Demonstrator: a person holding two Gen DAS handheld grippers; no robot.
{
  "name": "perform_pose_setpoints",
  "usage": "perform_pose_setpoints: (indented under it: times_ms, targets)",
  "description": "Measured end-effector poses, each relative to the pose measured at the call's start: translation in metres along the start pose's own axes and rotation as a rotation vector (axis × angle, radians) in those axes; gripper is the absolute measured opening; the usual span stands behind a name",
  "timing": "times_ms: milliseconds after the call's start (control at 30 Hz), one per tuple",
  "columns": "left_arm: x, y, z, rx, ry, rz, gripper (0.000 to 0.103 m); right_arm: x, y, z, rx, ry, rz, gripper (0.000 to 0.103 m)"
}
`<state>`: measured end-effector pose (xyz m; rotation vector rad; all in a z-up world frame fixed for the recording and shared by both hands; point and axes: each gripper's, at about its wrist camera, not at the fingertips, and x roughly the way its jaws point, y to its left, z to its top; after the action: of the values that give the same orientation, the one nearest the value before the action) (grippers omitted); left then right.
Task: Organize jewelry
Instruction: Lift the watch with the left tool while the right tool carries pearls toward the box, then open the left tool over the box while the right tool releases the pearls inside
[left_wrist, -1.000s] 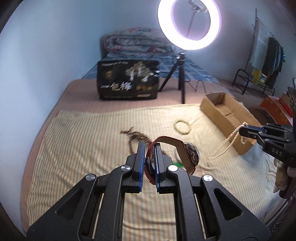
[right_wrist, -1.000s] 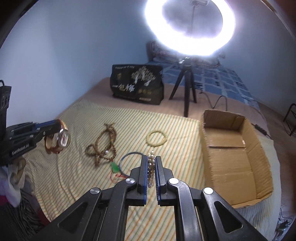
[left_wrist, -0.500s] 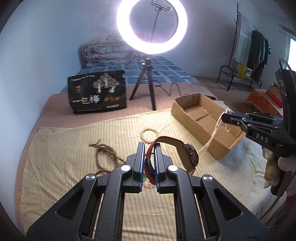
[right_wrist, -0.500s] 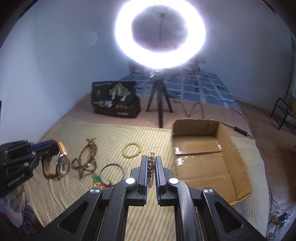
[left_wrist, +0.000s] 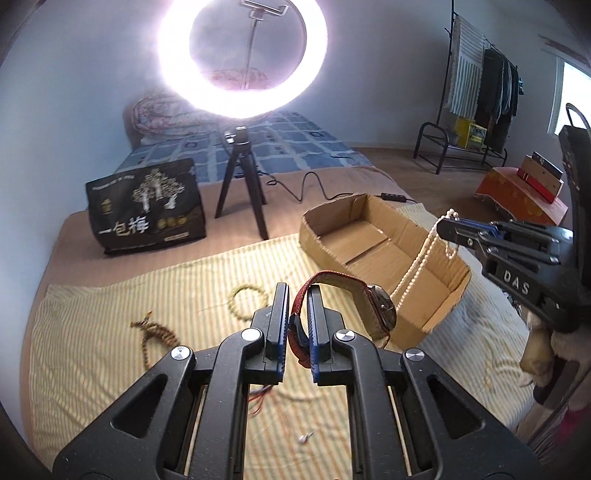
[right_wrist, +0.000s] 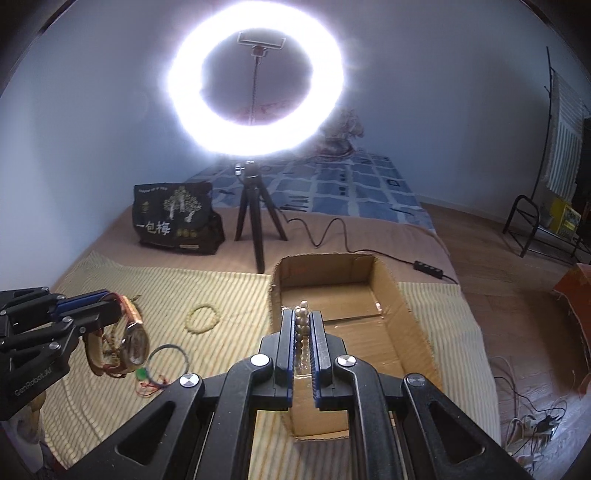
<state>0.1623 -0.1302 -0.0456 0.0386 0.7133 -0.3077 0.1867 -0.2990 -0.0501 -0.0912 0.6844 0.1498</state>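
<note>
Jewelry lies on our striped cloth (left_wrist: 92, 350) left of the cardboard box (right_wrist: 391, 295); brown prayer beads (left_wrist: 155, 332) and a yellow bracelet (right_wrist: 201, 319) rest there. Our left gripper (left_wrist: 295, 314) pinches the watch (left_wrist: 380, 310) strap. Our right gripper (right_wrist: 301, 332) clamps the pearl necklace (left_wrist: 417, 262) above the box.

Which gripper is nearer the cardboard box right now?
Right. The right gripper hangs over the cardboard box with the pearl necklace; the left gripper, holding the watch, is beside it.
</note>
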Motion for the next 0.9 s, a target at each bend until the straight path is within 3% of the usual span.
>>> perform_pose_setpoints:
  times_ms: [500, 900]
  targets:
    - [0.060, -0.032, 0.031, 0.010, 0.040, -0.047, 0.007, 0.014, -0.034, 0.001, 0.055, 0.006, -0.033, 0.005]
    - [0.126, -0.047, 0.042, -0.056, 0.142, -0.145, 0.007, 0.048, -0.064, -0.020, 0.140, 0.120, -0.018, 0.005]
